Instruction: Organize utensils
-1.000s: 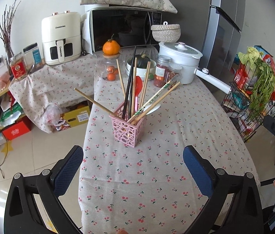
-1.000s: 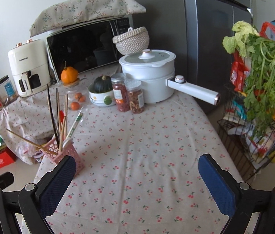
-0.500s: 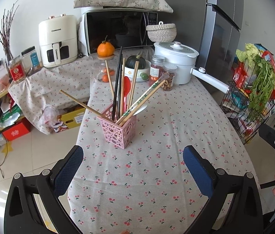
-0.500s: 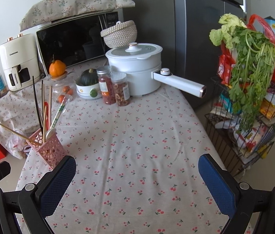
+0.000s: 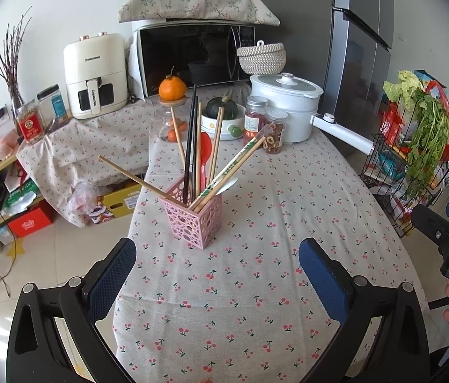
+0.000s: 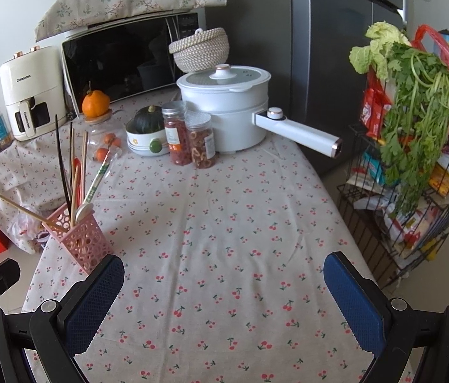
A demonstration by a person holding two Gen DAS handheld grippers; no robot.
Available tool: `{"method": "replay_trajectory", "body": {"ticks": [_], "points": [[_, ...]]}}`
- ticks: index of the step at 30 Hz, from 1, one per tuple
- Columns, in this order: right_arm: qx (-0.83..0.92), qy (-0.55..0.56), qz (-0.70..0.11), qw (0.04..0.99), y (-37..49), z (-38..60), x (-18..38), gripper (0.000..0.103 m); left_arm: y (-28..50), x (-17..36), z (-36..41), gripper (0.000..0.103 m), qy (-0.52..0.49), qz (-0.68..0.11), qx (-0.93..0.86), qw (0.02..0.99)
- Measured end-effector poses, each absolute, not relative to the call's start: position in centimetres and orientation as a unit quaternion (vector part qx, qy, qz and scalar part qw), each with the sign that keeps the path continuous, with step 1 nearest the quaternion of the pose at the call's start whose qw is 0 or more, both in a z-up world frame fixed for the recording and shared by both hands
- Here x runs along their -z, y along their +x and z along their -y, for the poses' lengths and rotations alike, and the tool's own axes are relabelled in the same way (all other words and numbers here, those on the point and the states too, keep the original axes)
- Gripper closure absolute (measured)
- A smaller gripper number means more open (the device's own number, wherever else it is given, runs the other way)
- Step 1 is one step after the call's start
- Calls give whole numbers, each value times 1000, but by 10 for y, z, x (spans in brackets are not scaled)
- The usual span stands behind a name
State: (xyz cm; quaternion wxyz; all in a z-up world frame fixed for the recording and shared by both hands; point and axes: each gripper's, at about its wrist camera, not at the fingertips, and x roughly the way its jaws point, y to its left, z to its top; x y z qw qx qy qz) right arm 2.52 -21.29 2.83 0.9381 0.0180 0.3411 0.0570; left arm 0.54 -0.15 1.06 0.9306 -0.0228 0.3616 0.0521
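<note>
A pink perforated utensil holder (image 5: 194, 220) stands on the cherry-print tablecloth (image 5: 256, 287) near its left edge. It holds wooden chopsticks (image 5: 135, 177), black chopsticks (image 5: 189, 146), a red spoon (image 5: 204, 150), wrapped chopsticks (image 5: 240, 159) and a white spoon. It also shows in the right wrist view (image 6: 84, 242). My left gripper (image 5: 216, 274) is open and empty, in front of the holder. My right gripper (image 6: 224, 293) is open and empty over the bare cloth, right of the holder.
At the table's far end stand a white electric pot (image 6: 227, 108) with a long handle, two spice jars (image 6: 189, 138), a bowl with a squash (image 6: 146, 127) and an orange on a glass jar (image 5: 172, 89). A wire rack with greens (image 6: 415, 127) stands right of the table.
Both grippers have pulled back and shifted; the holder now sits a little nearer the middle of the left view and further left in the right view. Nothing was gripped.
</note>
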Motion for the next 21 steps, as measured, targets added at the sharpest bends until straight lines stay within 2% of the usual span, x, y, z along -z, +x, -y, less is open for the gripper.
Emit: {"method": "replay_trajectory", "body": {"ticks": [21], "points": [[-55, 24, -346, 936, 27, 213, -26, 0, 2, -13, 6, 0, -18, -354, -44, 934]]}}
